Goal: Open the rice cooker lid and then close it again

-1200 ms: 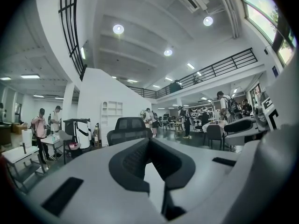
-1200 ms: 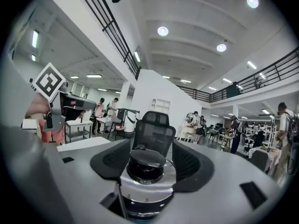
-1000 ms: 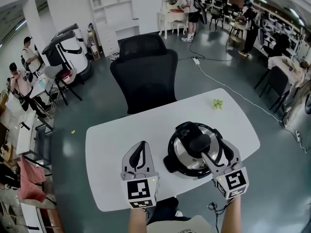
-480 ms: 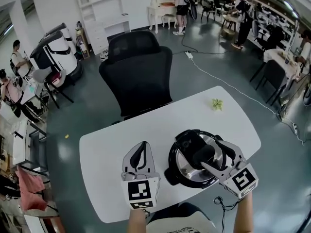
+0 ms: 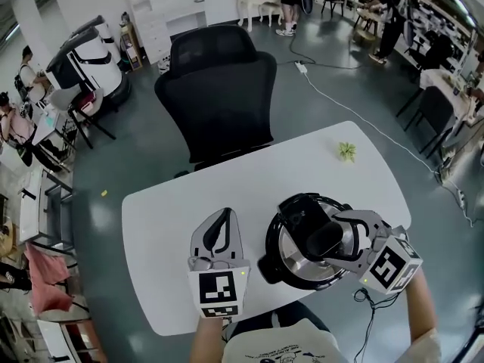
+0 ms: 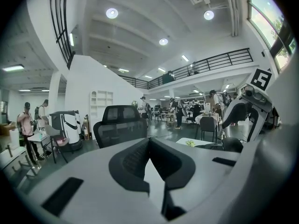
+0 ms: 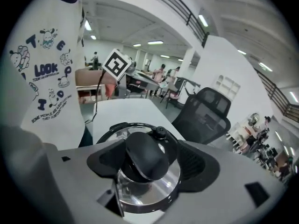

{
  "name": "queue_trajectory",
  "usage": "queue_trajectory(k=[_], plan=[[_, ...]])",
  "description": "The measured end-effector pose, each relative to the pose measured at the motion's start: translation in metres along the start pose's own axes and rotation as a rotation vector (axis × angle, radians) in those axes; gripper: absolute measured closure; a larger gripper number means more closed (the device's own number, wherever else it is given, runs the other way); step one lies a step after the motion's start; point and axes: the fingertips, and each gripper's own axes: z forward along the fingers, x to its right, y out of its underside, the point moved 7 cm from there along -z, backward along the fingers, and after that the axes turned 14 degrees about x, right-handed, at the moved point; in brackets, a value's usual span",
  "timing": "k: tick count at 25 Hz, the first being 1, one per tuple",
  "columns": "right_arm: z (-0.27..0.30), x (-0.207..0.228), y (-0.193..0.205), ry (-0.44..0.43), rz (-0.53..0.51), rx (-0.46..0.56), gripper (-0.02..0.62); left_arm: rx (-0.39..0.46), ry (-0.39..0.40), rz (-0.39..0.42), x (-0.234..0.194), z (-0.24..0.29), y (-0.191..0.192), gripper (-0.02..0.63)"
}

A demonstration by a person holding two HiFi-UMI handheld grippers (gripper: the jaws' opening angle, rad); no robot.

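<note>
The rice cooker stands on the white table with its steel lid down and a black knob on top. My right gripper reaches in from the lower right and straddles that knob. Its jaws have just been opening; the knob sits between them with a gap showing on one side. My left gripper hovers over bare table to the left of the cooker, jaw tips together, holding nothing. In the left gripper view its closed tips point toward the chair.
A black office chair stands behind the table. A small green thing lies near the table's far right edge. A white cable runs across the floor at the right. People and desks fill the background.
My right gripper has swung round to the cooker's right and rolled, and its jaws stand wider about the knob. The left gripper has shifted slightly, still shut.
</note>
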Motion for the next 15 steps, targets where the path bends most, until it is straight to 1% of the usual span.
queue_trajectory(k=[4, 7, 11, 15], plan=[[0.015, 0.005, 0.003, -0.171, -0.086, -0.102, 0.233, -0.017, -0.026, 0.005, -0.004, 0.003, 0.003, 0.592], [0.023, 0.004, 0.007, -0.277, -0.151, -0.158, 0.233, -0.035, -0.043, -0.004, 0.0, 0.002, 0.008, 0.592], [0.033, 0.008, 0.016, -0.384, -0.242, -0.223, 0.239, -0.058, -0.067, -0.014, 0.008, 0.003, 0.018, 0.592], [0.042, 0.011, 0.019, -0.477, -0.29, -0.281, 0.247, -0.075, -0.09, -0.017, 0.011, 0.001, 0.022, 0.592]])
